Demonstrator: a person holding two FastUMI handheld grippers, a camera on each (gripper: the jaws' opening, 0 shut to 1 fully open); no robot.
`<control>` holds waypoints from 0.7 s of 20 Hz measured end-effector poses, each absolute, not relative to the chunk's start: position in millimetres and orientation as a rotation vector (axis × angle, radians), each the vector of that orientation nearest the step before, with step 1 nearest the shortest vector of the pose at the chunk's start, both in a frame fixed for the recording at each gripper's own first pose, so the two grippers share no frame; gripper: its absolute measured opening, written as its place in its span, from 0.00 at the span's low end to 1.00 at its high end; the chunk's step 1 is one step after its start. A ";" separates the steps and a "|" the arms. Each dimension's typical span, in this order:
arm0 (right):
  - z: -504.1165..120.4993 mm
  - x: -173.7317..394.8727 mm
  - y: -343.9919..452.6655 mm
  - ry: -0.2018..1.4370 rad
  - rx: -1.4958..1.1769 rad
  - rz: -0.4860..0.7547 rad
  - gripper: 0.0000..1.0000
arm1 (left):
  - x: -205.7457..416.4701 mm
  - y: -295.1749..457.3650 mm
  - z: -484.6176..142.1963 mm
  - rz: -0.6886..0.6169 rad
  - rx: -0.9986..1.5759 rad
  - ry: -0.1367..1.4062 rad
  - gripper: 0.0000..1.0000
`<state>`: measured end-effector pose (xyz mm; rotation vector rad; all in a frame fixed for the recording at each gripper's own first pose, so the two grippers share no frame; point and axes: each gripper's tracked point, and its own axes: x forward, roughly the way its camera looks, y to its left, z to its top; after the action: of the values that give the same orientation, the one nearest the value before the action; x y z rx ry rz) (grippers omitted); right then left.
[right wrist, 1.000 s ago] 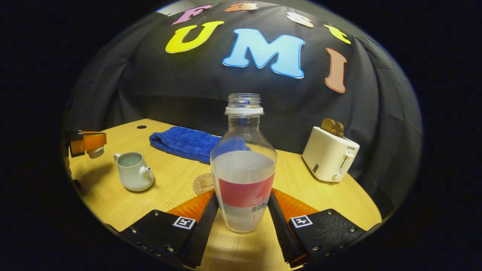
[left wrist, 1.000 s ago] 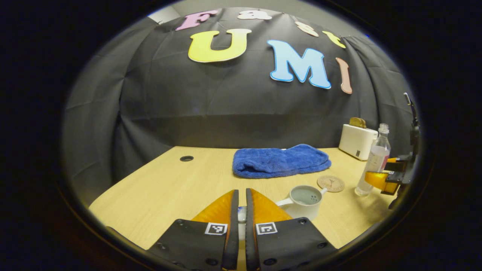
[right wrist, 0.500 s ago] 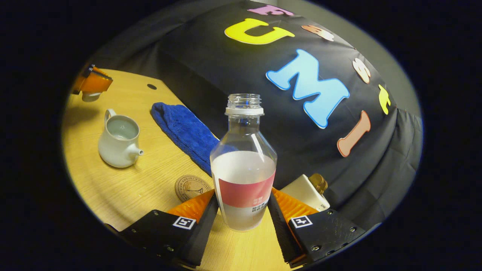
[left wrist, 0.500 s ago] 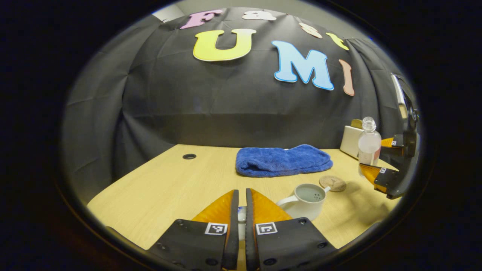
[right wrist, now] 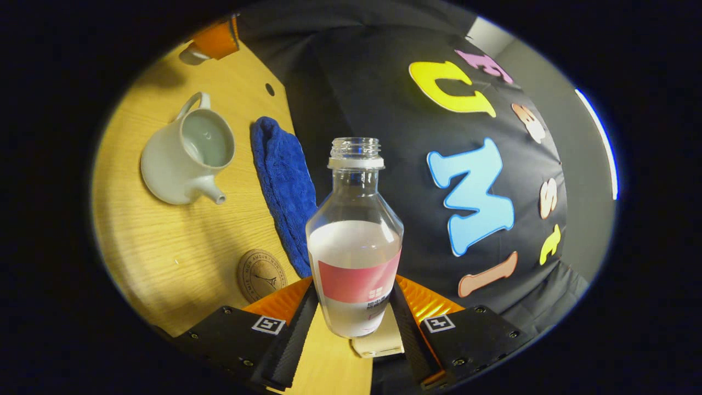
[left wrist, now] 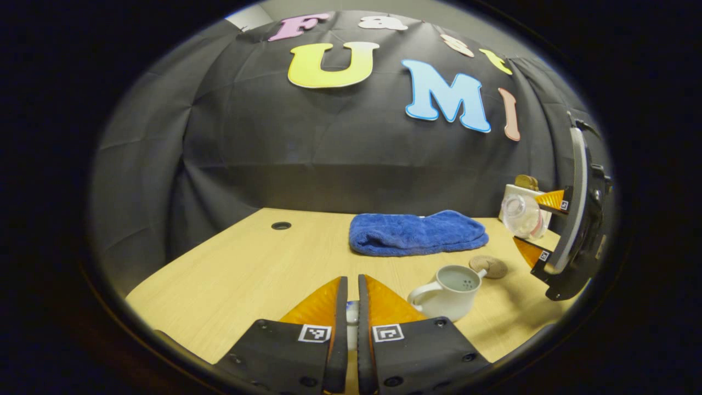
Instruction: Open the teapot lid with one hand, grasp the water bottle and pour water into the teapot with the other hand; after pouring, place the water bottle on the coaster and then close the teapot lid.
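Note:
A white teapot stands open on the wooden table, its spout toward a round cork coaster. My left gripper hovers near the table's front, shut on the small white lid. Right of the teapot, my right gripper holds the clear uncapped water bottle in the air, tipped over. In the right gripper view the bottle, about half full with a red label, sits between my right gripper's fingers. The teapot, the coaster and the left gripper lie to the left there.
A folded blue towel lies at the back of the table. A white toaster stands at the back right, partly behind the bottle. A small round hole marks the table's far left.
The right gripper has lifted the bottle off the table and rolled it over toward the teapot. The left gripper has stayed nearly still with the lid.

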<state>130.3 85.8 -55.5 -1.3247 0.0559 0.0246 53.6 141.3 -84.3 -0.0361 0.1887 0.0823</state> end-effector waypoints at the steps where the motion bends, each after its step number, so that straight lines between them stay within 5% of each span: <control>1: -56.3 127.4 87.4 0.044 -1.360 0.026 0.76 | 53.1 141.4 -85.7 0.081 -0.037 0.190 0.14; 14: -53.7 129.0 107.1 -0.103 -1.691 0.023 0.76 | 52.4 145.3 -88.4 0.089 -0.038 0.199 0.14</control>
<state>129.0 107.1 -53.7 -1.6906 -0.1027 0.0227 52.4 145.3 -88.4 -0.0380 0.1990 0.0893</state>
